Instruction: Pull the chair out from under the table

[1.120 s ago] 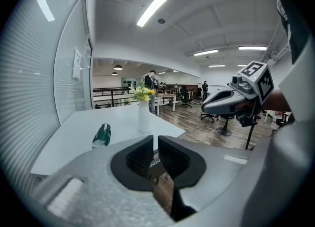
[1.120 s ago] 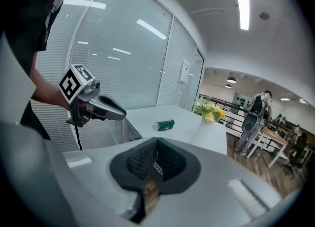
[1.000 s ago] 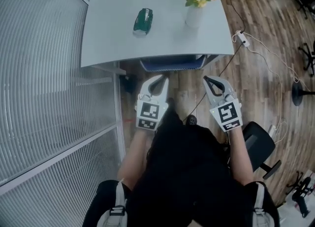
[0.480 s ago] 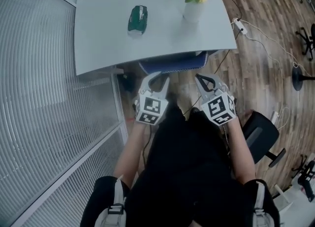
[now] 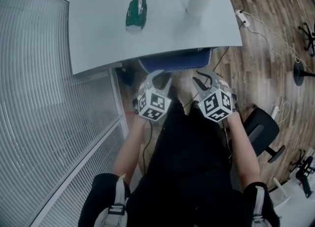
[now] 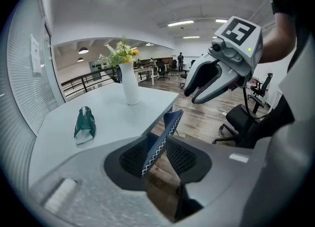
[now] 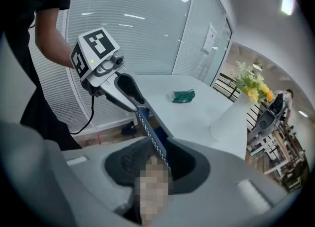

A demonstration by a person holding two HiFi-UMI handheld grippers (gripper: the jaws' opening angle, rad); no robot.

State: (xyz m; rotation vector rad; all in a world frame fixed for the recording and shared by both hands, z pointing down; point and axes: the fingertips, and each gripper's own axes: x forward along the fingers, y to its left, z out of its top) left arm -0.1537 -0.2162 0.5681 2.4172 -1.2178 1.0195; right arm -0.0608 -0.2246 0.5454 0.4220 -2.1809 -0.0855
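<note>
Reaching for the chair (image 5: 174, 60) (it is tucked under the table (image 5: 98, 39)), the person is setting the left gripper (image 5: 158, 77) and right gripper (image 5: 203, 79) over its blue back edge, both jaws just opening and straddling it without pinching, so the next move, I think, is closing firmly and pulling backward.

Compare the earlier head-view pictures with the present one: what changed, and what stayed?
The left gripper and right gripper, shut before, moved down to the chair. Their jaws have just been opening and now straddle its backrest's top edge, not yet clamped. The chair remains under the table. The green pouch and vase are unmoved.
</note>
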